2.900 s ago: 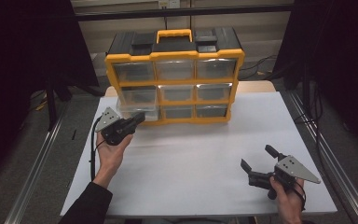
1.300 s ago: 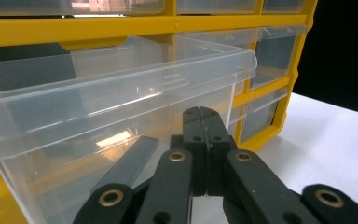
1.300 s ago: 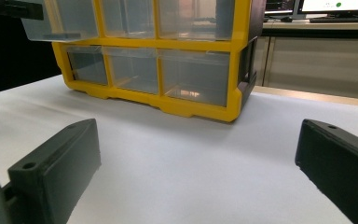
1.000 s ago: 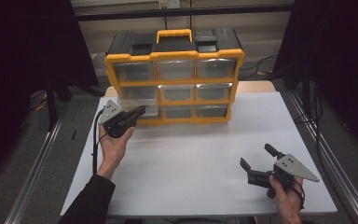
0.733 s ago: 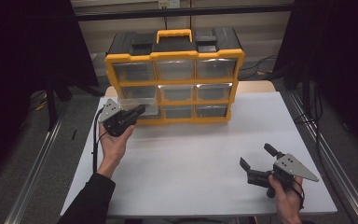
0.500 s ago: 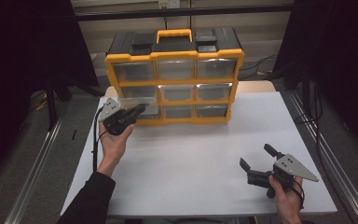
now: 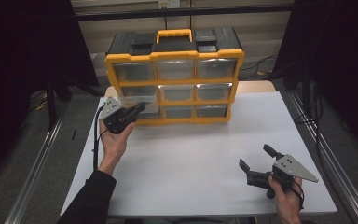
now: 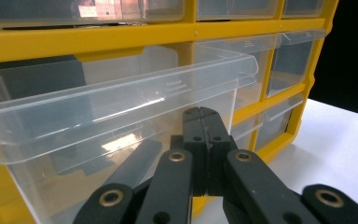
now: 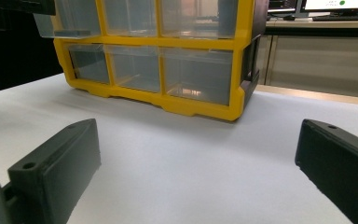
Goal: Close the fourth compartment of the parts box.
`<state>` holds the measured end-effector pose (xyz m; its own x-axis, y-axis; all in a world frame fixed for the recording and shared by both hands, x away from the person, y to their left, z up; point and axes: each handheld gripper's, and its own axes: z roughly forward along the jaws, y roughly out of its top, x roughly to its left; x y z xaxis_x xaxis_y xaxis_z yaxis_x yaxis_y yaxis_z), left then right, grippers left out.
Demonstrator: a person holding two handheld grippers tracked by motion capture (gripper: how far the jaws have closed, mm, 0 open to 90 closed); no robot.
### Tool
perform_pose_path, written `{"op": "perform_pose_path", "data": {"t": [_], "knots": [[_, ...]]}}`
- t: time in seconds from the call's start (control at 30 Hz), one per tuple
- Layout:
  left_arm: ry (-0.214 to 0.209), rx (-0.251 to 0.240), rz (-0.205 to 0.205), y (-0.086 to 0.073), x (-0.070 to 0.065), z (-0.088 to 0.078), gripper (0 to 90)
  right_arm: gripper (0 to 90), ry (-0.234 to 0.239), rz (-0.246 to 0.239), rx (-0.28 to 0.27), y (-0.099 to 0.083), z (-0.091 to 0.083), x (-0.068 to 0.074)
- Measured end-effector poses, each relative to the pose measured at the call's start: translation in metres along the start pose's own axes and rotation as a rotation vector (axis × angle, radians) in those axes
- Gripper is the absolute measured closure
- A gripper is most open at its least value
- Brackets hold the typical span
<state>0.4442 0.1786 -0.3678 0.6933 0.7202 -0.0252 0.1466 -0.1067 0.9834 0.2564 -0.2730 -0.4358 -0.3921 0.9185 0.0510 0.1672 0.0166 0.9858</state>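
A yellow organizer [image 7: 175, 55] with clear drawers and a black top stands at the back of the white table [image 7: 196, 149]. Its middle-left drawer [image 7: 140, 99] [image 8: 121, 98] is pulled partly out. My left gripper [image 7: 139, 108] [image 8: 206, 114] is shut, with nothing visible between the jaws. Its tips sit just under the drawer's front lip, close to the clear front wall. My right gripper [image 7: 254, 156] [image 9: 196, 140] rests open near the table's front right, pointing toward the organizer [image 9: 200, 109], with nothing between its jaws.
Metal rails run along both sides of the table. A cable trails down from the left gripper along the forearm. Bare white table lies between the organizer and the right gripper.
Since the oldest frame the left gripper has risen slightly, from the bottom-left drawer's level to the middle-left drawer. Over the last second nothing has visibly moved.
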Motion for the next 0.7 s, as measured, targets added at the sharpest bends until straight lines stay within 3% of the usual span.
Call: {"op": "perform_pose_path", "data": {"t": [0.7], "knots": [[0.019,0.003,0.007,0.010,0.007,0.005,90.0,0.0,0.003,0.002,0.003,-0.001,-0.001,0.000]]}}
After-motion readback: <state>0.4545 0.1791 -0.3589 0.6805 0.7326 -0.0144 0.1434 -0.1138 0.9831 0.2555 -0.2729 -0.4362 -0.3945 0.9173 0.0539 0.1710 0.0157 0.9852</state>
